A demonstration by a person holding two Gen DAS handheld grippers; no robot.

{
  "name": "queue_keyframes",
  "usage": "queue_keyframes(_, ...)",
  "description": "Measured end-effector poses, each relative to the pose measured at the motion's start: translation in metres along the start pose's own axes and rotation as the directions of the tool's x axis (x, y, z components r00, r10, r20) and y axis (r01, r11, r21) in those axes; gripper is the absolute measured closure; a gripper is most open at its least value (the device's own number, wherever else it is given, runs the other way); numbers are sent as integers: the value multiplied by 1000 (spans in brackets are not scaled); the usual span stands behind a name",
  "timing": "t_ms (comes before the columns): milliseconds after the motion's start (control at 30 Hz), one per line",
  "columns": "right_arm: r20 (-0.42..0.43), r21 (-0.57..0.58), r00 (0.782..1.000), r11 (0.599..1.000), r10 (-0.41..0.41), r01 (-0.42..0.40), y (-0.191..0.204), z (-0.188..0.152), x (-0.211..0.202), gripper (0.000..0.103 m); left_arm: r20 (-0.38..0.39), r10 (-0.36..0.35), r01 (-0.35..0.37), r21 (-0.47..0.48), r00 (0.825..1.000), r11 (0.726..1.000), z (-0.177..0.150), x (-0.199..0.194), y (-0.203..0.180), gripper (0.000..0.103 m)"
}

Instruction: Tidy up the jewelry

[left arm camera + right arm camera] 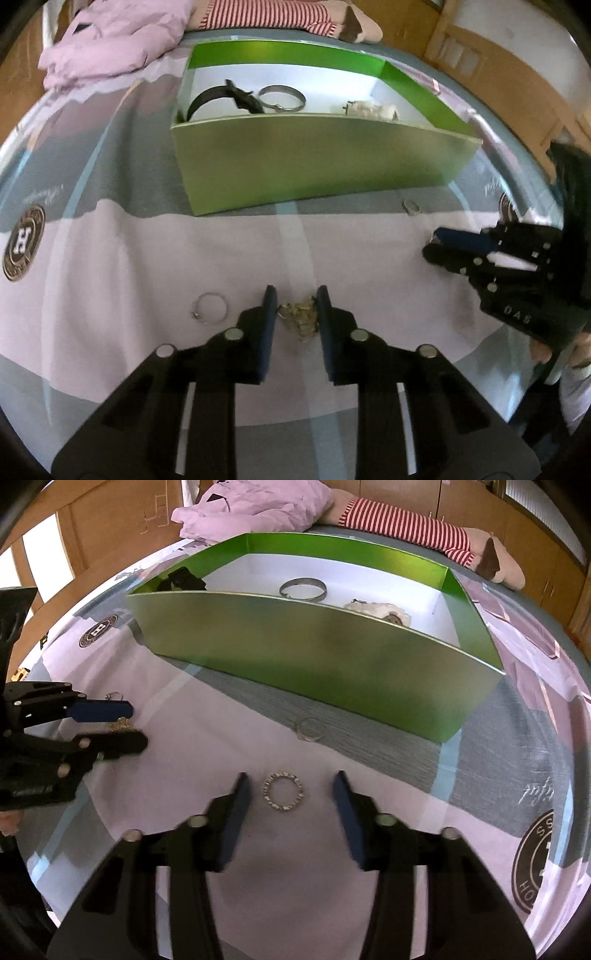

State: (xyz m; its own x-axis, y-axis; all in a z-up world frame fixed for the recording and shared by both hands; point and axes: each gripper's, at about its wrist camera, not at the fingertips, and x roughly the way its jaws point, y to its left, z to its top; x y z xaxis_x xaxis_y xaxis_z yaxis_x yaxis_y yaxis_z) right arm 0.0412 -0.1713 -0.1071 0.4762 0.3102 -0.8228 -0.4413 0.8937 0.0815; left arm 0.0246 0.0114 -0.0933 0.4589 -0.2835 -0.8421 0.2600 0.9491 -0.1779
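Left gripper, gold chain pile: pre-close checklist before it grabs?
1. Gold chain pile sits between the left gripper fingers: ok.
2. Jaws open, not yet clamped on it: ok.
3. Nearby silver hoop lies outside the fingers: ok.
4. Right gripper is apart, open around the beaded ring: ok.
5. Green box has bare floor for a drop: ok.
6. Fingertips low enough on the bedsheet to catch the whole pile: cannot tell.

Black tools (pixel 294 295) — blue pads (pixel 229 827) (silver screws)
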Motion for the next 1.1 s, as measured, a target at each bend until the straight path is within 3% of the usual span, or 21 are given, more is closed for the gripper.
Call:
queue_keyframes(133,-5,23,1000,1000,14,-14,-3,0,-2,82,-7,4,-4,32,1000,999,-1,-1,-6,81)
queue_keyframes(233,-4,24,1000,1000,11,-11,-3,-1,-3,82,-16,-8,9,30,1000,1000,-1,-1,-6,74)
queue_keyframes(333,-2,40,1000,999,29,-29,-5,-2,-3,72,-16,-2,2,34,1000,999,-1,-1,-6,73)
queue_keyframes(433,2,24,1000,1000,18,-18,-2,-3,-3,72,-12,-4,4,33,1000,999,-2,-4,-5,64)
queue_keyframes(700,4,11,1000,1000,3,-3,2,-4,-2,71,-20,21,-20,52,1000,998,-2,1,-6,64)
queue_keyframes(800,6,16,1000,1000,2,-2,3,-4,-2,71,-16,24,-23,50,1000,999,-2,1,-6,68)
queue_keyframes(833,6,18,1000,1000,3,-3,2,-4,-1,71,-9,41,-40,49,999,998,-2,1,-7,82)
queue_keyframes(900,8,20,1000,1000,3,-4,2,-3,-2,73,-10,43,-43,39,999,998,0,1,-5,82)
queue_keyframes(933,9,23,1000,1000,3,-3,2,-3,-2,81,-9,39,-39,31,999,999,0,0,-4,82)
queue_keyframes(1100,7,31,1000,999,-9,8,2,-1,-6,82,15,46,-46,24,999,999,3,-8,-6,82)
